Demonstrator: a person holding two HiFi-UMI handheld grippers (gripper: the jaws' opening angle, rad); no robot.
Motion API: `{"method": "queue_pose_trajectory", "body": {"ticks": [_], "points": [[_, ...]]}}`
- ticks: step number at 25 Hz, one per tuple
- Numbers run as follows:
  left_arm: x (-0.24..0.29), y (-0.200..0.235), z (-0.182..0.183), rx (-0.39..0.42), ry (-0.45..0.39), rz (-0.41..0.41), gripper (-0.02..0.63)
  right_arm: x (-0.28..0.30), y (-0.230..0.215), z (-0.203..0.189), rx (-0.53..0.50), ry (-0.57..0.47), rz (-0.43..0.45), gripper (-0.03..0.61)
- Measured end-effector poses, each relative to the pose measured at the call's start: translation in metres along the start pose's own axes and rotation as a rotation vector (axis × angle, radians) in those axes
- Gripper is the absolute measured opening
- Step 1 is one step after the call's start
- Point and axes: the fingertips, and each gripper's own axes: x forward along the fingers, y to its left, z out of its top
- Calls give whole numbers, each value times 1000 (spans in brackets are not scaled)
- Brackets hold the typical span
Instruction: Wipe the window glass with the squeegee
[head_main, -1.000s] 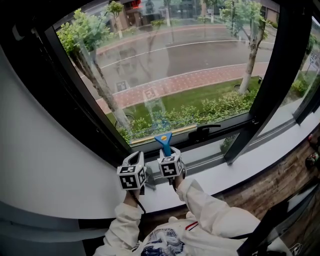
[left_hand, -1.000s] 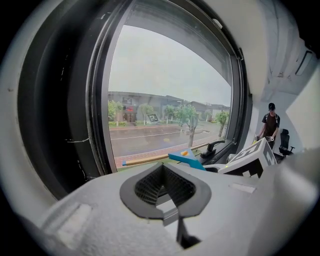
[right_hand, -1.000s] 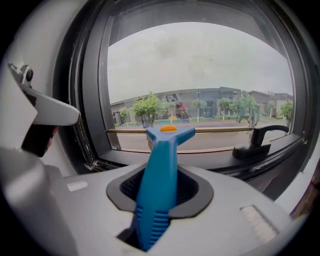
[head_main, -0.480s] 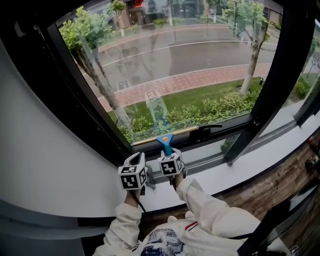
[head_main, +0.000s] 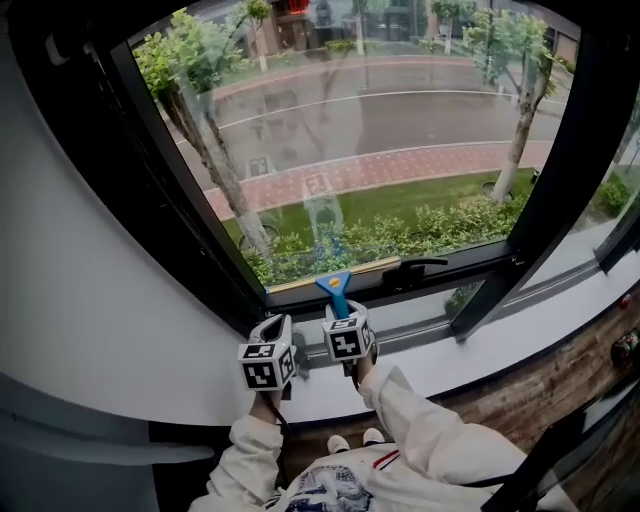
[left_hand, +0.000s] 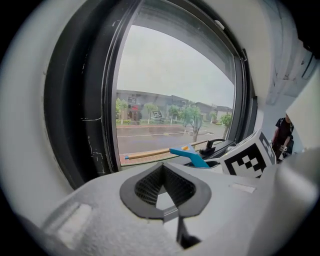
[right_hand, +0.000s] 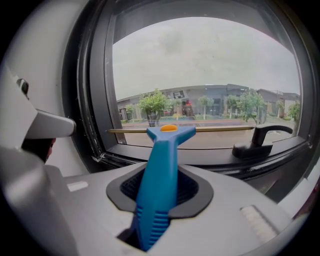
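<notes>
A: While the right gripper (right_hand: 160, 187) pinches the squeegee (right_hand: 161, 180), where does the tool sit?

B: Low on the window glass (head_main: 380, 130); its ribbed blue plastic handle stands upright between the 2 dark textured pads (right_hand: 192, 187), clamped on both sides; an orange dot marks the flared head; the thin straight tan blade (right_hand: 200, 129) lies level along the bottom edge of the pane, though actual contact with the glass is hard to judge.

A: Left gripper (left_hand: 164, 189)?

B: Just beside the right one, at its left, nearly touching in the head view; the jaws are pressed together with nothing between them; only the hollow in the mesh-textured pads shows; the body is pale grey and matte, with a black-and-white marker cube.

A: Surroundings?

B: Black frame (head_main: 175, 190), thick and smooth, round the pane; a black lever handle (head_main: 412, 268) on the lower rail, just right of the squeegee head; a white sill (head_main: 480, 345) under both grippers; a plain white wall (head_main: 80, 300) at left; a wood-grain floor (head_main: 560, 375) at lower right; cream sleeves (head_main: 430, 430) behind the grippers. Through the glass: trees, a hedge, a red brick path, a wet grey road; faint reflections of the grippers show on the pane.
</notes>
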Motion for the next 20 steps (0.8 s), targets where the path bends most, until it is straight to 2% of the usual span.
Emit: {"method": "queue_pose_trajectory", "body": {"ticks": [4, 8, 14, 20], "points": [[-19, -18, -14, -8, -24, 1, 0, -38, -3, -1, -8, -48, 44, 114], [-50, -49, -37, 31, -62, 5, 0, -93, -29, -9, -5, -103, 66, 115], [-98, -79, -87, 33, -94, 21, 0, -166, -66, -76, 88, -79, 39, 114], [-143, -108, -103, 63, -148, 2, 0, -241, -67, -114, 92, -87, 2, 114]]}}
